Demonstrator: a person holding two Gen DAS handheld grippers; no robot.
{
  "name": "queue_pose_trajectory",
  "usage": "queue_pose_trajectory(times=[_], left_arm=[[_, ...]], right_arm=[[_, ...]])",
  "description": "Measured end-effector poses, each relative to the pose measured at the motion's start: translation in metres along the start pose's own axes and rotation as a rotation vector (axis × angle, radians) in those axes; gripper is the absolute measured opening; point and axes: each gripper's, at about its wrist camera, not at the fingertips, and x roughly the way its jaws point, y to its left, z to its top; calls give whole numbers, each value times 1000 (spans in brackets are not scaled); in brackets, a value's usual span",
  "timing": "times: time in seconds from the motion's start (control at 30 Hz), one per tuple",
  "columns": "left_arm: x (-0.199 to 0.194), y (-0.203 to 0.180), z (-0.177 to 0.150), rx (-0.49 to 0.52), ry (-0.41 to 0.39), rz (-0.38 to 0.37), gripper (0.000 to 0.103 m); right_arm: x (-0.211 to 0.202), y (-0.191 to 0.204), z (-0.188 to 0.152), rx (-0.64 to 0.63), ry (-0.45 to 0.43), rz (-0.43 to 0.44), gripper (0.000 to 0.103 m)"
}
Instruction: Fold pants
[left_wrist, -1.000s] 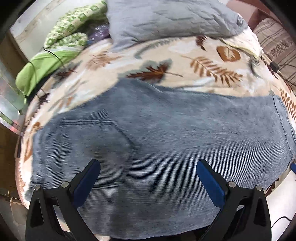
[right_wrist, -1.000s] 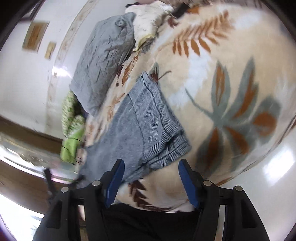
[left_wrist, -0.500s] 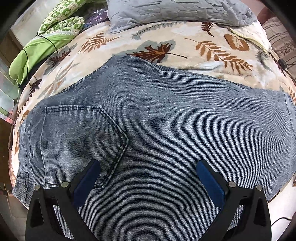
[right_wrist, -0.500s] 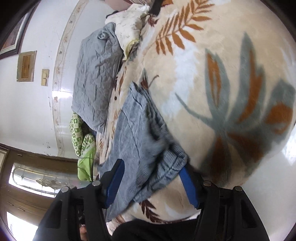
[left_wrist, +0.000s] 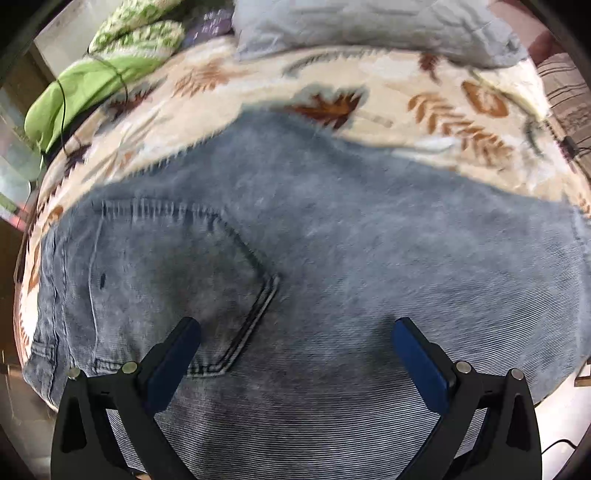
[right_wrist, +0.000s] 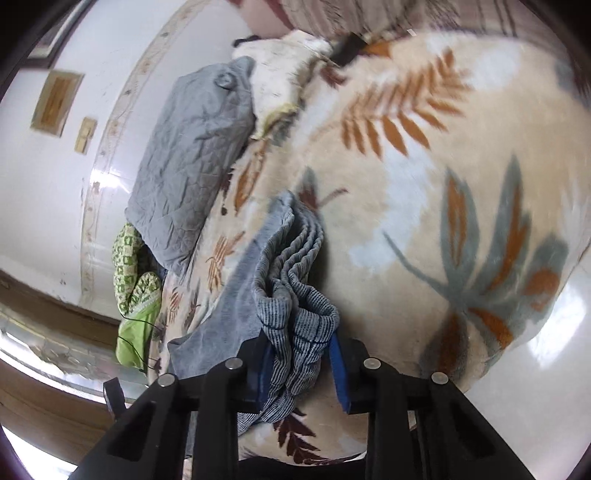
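Observation:
The grey-blue denim pants (left_wrist: 332, 258) lie flat on a leaf-print blanket (left_wrist: 406, 92), back pocket (left_wrist: 166, 277) facing up at the left. My left gripper (left_wrist: 295, 347) is open and hovers just above the pants near the pocket, holding nothing. In the right wrist view the folded leg end of the pants (right_wrist: 291, 288) bunches up between my right gripper's blue pads (right_wrist: 338, 365). My right gripper (right_wrist: 299, 354) is shut on that stacked cuff end at the bed's near edge.
A grey quilted pillow (left_wrist: 369, 26) lies at the far side of the bed; it also shows in the right wrist view (right_wrist: 192, 147). A green cloth bundle (left_wrist: 85, 81) with a black cable sits at the far left. A white floor (right_wrist: 535, 424) borders the bed.
My right gripper has closed from open onto the pants' cuff end. My left gripper has pulled back slightly from the pants and stays open.

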Motion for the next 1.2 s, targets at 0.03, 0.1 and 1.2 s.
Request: queue_pose_trajectory(times=[0.03,0.1,1.2], left_arm=[[2,0,-1,2,7,2,103],[-1,-1,-1,16,4,-3,103],[-45,-56,31,51,-44,-322,103]], right_arm=[[-2,10,0,-35,-7,-13,29],[-5,30,0,-99,-10,-28,29],[-7,13,23,-39,19,-76,18]])
